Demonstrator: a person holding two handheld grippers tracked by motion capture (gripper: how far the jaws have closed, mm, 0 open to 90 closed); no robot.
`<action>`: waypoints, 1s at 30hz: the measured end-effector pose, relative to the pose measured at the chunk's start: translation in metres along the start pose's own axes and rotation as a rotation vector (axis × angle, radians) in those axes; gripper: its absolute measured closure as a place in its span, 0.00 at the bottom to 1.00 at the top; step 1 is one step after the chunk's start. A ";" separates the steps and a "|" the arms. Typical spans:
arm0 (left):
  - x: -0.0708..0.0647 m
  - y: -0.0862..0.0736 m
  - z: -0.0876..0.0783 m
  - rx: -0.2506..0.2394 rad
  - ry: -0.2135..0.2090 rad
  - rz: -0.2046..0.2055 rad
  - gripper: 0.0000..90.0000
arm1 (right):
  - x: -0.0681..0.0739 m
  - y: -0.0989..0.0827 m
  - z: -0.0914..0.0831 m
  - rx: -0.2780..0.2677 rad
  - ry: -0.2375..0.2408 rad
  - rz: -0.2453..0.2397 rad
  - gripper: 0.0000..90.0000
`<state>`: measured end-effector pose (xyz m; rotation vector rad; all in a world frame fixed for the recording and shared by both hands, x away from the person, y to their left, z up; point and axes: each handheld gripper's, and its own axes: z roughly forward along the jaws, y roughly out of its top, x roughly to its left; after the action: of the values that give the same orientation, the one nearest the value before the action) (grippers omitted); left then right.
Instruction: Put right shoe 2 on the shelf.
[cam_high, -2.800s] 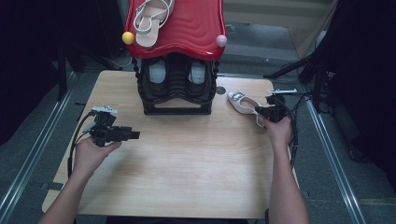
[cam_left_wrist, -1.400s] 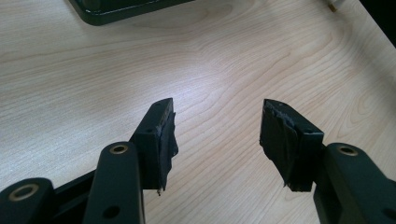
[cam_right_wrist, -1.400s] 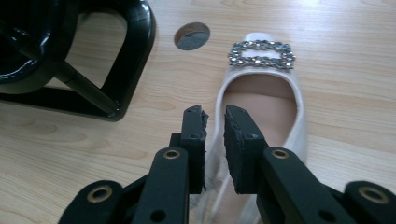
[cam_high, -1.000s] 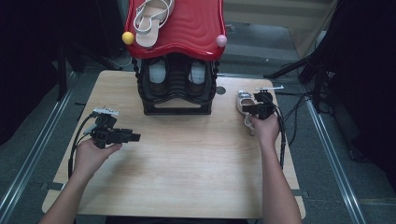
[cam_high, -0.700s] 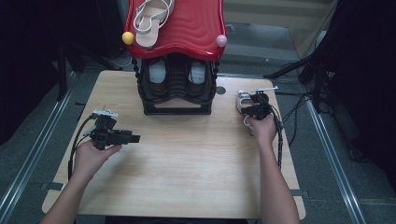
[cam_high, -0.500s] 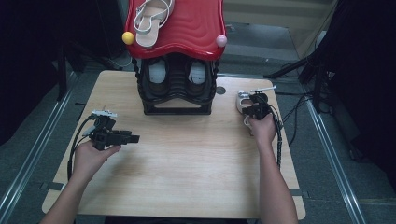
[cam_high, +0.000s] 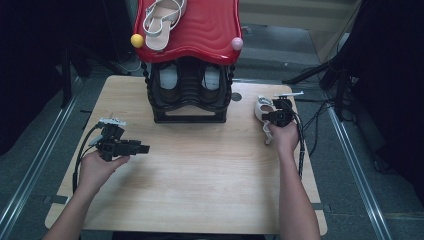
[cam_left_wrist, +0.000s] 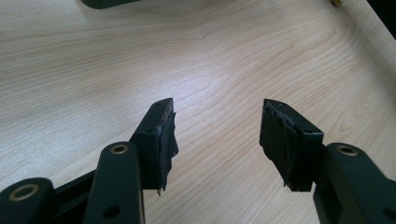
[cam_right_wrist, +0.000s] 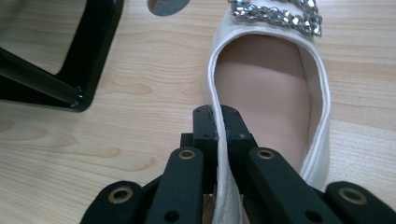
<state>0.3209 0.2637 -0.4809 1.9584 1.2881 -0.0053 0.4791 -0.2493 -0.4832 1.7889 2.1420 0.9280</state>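
A white flat shoe (cam_high: 261, 106) with a jewelled strap lies on the wooden table (cam_high: 200, 185), right of the rack. My right gripper (cam_high: 274, 118) sits at its heel end. In the right gripper view the jaws have just been closing and now pinch the shoe (cam_right_wrist: 266, 79) by its thin left side wall, so the right gripper (cam_right_wrist: 219, 116) is shut on it. My left gripper (cam_high: 143, 149) rests low over the table's left part. Its jaws stand apart in the left gripper view, and the left gripper (cam_left_wrist: 217, 135) has only bare wood between them.
A black shoe rack (cam_high: 189, 97) with a red wavy top (cam_high: 205, 30) stands at the table's back centre. A beige sandal (cam_high: 161, 17) lies on the top and two pale shoes (cam_high: 170, 76) sit inside. Cables trail off both grippers.
The right hand came in from the table's right edge to the shoe's heel, and its jaws closed on the shoe's side wall. The left hand stayed put.
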 end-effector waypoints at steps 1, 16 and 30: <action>0.000 0.000 0.000 -0.001 -0.001 0.000 0.51 | 0.001 0.001 -0.002 -0.001 0.003 0.001 0.98; -0.001 0.000 0.001 0.006 -0.007 0.001 0.51 | 0.006 0.006 -0.015 -0.026 0.061 0.010 0.98; -0.004 0.000 0.002 0.001 -0.026 0.001 0.51 | 0.016 0.019 -0.032 -0.019 0.098 -0.007 0.98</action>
<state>0.3198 0.2595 -0.4807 1.9540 1.2707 -0.0310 0.4736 -0.2436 -0.4440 1.7609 2.1873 1.0519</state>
